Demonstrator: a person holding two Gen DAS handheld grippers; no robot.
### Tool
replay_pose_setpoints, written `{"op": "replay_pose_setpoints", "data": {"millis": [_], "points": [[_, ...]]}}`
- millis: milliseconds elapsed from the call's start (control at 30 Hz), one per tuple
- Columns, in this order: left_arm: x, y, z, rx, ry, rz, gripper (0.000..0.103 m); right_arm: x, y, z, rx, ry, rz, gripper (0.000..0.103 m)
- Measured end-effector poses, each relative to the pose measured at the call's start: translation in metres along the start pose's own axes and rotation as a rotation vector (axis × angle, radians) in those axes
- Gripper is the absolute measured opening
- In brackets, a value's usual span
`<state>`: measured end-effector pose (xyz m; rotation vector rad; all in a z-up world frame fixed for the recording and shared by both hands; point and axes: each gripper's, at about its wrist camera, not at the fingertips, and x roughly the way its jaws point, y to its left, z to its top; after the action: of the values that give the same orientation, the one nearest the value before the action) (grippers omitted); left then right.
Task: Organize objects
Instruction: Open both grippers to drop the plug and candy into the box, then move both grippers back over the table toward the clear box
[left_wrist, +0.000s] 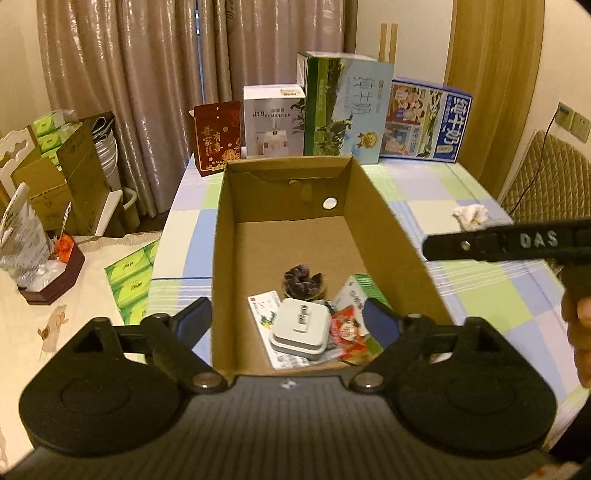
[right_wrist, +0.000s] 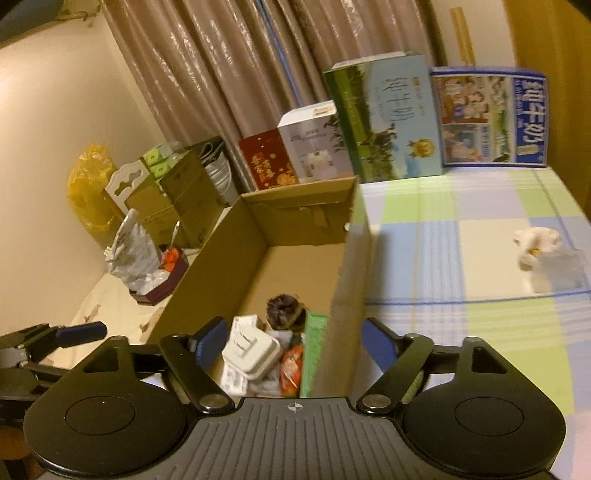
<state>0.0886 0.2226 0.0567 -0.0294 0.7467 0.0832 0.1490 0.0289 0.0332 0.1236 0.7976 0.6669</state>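
Both your left gripper (left_wrist: 286, 325) and right gripper (right_wrist: 291, 341) hang spread wide and empty above the cardboard box (left_wrist: 384, 221). The crumpled white object (right_wrist: 537, 243) lies well right on the checked cloth (right_wrist: 480, 314); swing right, lower squarely, then close gently.

This was a lived-in room of a home, not a workplace: long brown curtains (left_wrist: 147, 92) hung behind a worktop (left_wrist: 461, 206) spread with a checked cloth in blue, green and cream. Along its far edge stood shop packaging, two milk cartons (left_wrist: 347, 107), a humidifier box (left_wrist: 273, 122) and a red gift box (left_wrist: 218, 136). To the side were stacked cardboard boxes (left_wrist: 74, 177) with green tissue packs (left_wrist: 46, 129), a stack of white bowls (left_wrist: 107, 147) and a quilted chair back (left_wrist: 546, 177).
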Motion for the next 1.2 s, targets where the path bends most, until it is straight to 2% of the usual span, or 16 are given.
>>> {"op": "replay_pose_setpoints", "data": {"millis": [267, 367, 500, 800, 1200], "points": [[-0.036, -0.029, -0.02, -0.045, -0.02, 0.001, 0.102, -0.057, -0.008, -0.028, -0.029, -0.035, -0.046, 0.095], [-0.047, -0.04, -0.027, -0.049, -0.021, 0.004, 0.102, -0.076, -0.013, -0.036, -0.041, -0.048, -0.069, 0.101], [-0.059, -0.056, -0.035, -0.047, -0.035, 0.013, 0.102, -0.099, -0.022, -0.049, -0.051, -0.057, -0.101, 0.101], [-0.068, -0.096, -0.04, -0.018, -0.035, -0.032, 0.102, -0.136, -0.058, -0.064, 0.003, -0.08, -0.17, 0.101], [-0.066, -0.129, -0.039, 0.0, -0.033, -0.077, 0.102, -0.158, -0.091, -0.071, 0.059, -0.092, -0.219, 0.101]]}}
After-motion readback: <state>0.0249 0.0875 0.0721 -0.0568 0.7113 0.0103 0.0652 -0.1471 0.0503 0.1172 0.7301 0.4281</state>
